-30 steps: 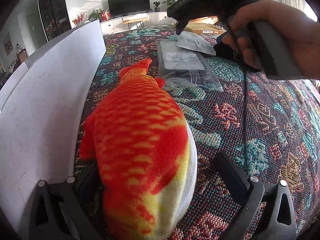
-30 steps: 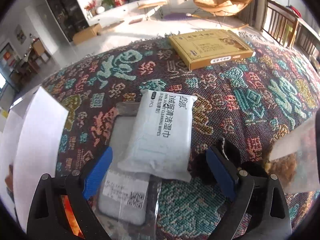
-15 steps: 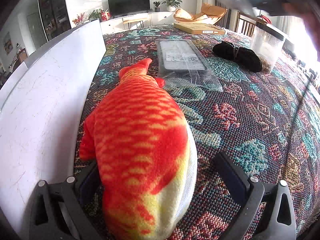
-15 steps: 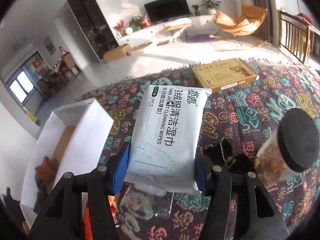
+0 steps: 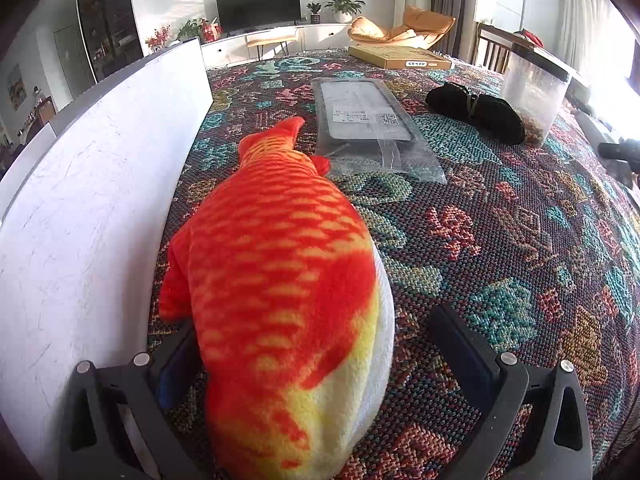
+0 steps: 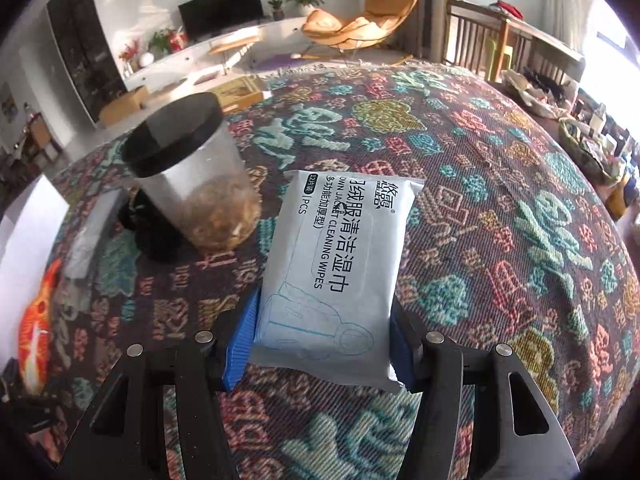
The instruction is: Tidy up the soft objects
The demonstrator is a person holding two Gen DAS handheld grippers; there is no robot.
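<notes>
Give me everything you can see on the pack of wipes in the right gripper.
The pale blue-grey soft plastic pack of cleaning wipes is a flat pillow pouch with crimped ends, printed with dark Chinese characters, "CLEANING WIPES" and a line-drawn jacket. It looks sealed and undented. The right gripper clamps its near end between blue pads, holding it lengthwise above the patterned woven cloth, touching nothing else.

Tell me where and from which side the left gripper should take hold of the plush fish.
Grip the plush fish across its thick mid-body, coming from above along its length, as the left gripper already straddles it. It lies flat with its tail pointing away; the white box wall stands close beside it, so the finger on that side has little room.
</notes>
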